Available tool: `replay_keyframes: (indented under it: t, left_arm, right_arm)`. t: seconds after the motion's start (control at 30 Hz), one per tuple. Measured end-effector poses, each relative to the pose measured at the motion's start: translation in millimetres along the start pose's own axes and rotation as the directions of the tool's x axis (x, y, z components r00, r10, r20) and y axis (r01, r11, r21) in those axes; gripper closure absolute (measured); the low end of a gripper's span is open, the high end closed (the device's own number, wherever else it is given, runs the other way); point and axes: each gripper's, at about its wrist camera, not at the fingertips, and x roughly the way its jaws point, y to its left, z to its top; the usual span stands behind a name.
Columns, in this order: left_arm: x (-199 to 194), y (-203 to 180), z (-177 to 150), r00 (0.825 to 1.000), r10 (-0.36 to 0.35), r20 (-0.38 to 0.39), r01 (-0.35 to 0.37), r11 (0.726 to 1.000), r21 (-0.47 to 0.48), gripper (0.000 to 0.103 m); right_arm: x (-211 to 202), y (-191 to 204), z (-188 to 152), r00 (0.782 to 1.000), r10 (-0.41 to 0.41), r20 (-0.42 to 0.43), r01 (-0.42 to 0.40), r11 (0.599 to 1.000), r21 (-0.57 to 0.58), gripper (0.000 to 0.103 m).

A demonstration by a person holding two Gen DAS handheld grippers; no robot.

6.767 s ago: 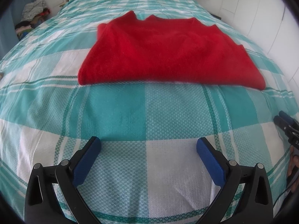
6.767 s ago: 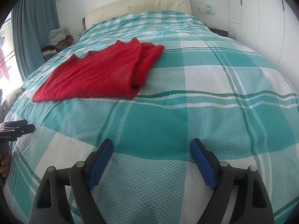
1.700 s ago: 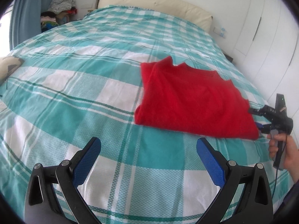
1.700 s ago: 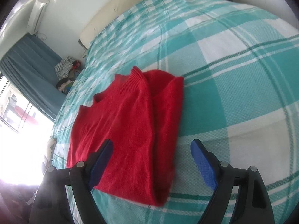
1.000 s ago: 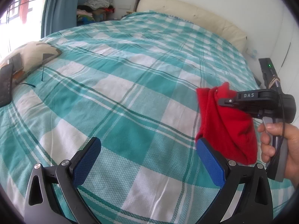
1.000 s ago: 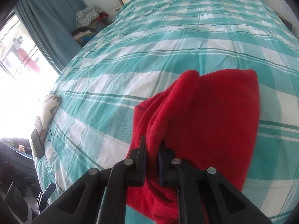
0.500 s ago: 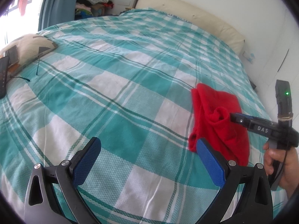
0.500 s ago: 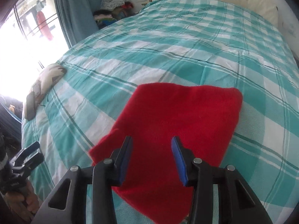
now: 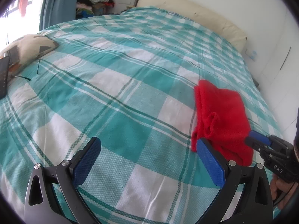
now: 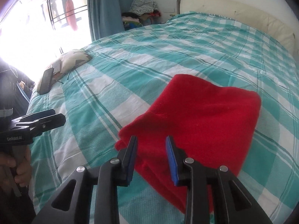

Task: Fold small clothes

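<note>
A red knit garment (image 10: pixel 201 119) lies folded into a thick rectangle on the teal-and-white checked bedspread (image 10: pixel 168 52). In the left wrist view the garment (image 9: pixel 222 115) lies at the right, its folded layers showing along the near edge. My right gripper (image 10: pixel 151 149) is open with a modest gap, just above the garment's near edge, holding nothing; it also shows in the left wrist view (image 9: pixel 261 143). My left gripper (image 9: pixel 147 160) is wide open and empty over the bedspread (image 9: pixel 112 93), left of the garment; it also shows in the right wrist view (image 10: pixel 44 119).
A patterned pillow (image 9: pixel 28 46) with a dark phone (image 9: pixel 3 78) lies at the bed's left edge. A cream headboard (image 9: pixel 196 18) stands at the far end. A clothes pile (image 10: pixel 143 9) and blue curtain (image 10: pixel 104 9) stand by the window. White wardrobe doors (image 9: pixel 280 65) stand at the right.
My right gripper let go of the red garment, which now lies flat folded in half, and has opened wider and drawn back slightly. My left gripper stayed open.
</note>
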Motion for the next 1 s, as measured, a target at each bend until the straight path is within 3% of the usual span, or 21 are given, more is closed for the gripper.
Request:
replay_keyframes:
  t: [0.1, 0.2, 0.43, 0.6, 0.67, 0.7, 0.77, 0.87, 0.9, 1.0]
  left_arm:
    - [2, -5, -2, 1.000, -0.001, -0.010, 0.001, 1.000, 0.016, 0.001]
    - [2, -8, -5, 1.000, 0.016, -0.010, -0.015, 0.999, 0.038, 0.001]
    - [6, -9, -6, 0.998, 0.066, -0.010, -0.065, 0.996, 0.061, 0.001]
    - [6, -16, -11, 0.996, 0.092, -0.009, -0.091, 0.990, 0.104, 0.001]
    - [2, -21, -12, 0.995, 0.098, 0.009, -0.098, 0.990, 0.105, 0.001]
    - [0, -26, -9, 0.998, 0.056, 0.018, -0.057, 0.994, 0.091, 0.001]
    - [9, -42, 7, 0.996, -0.084, -0.042, 0.086, 0.995, 0.055, 0.001]
    - [46, -75, 36, 0.944, -0.290, -0.155, 0.292, 0.956, -0.011, 0.001]
    - [63, -90, 44, 0.937, -0.290, -0.193, 0.298, 0.954, 0.011, 0.001]
    - [114, -116, 57, 0.958, -0.143, -0.250, 0.176, 0.978, 0.114, 0.002]
  right_arm:
    - [-4, -9, -28, 0.997, -0.077, -0.032, 0.077, 0.997, -0.005, 0.071]
    - [17, -16, -53, 0.992, -0.075, -0.099, 0.079, 0.996, 0.043, 0.071]
    - [-9, 2, -70, 0.997, -0.056, -0.057, 0.058, 0.997, 0.049, 0.068]
    - [-27, 0, -83, 0.996, -0.082, -0.032, 0.084, 0.994, 0.075, 0.037]
    - [-34, -12, -86, 0.996, -0.085, -0.016, 0.087, 0.988, 0.128, 0.032]
    - [-37, -20, -86, 0.996, -0.088, -0.007, 0.088, 0.983, 0.164, 0.032]
    - [-42, -43, -85, 0.995, -0.097, 0.011, 0.091, 0.962, 0.256, 0.032]
    - [-44, -87, -78, 0.994, -0.095, 0.052, 0.065, 0.907, 0.416, 0.031]
    - [-43, -100, -75, 0.994, -0.086, 0.069, 0.045, 0.886, 0.462, 0.031]
    - [-28, -132, -57, 0.994, -0.031, 0.104, -0.031, 0.836, 0.548, 0.031]
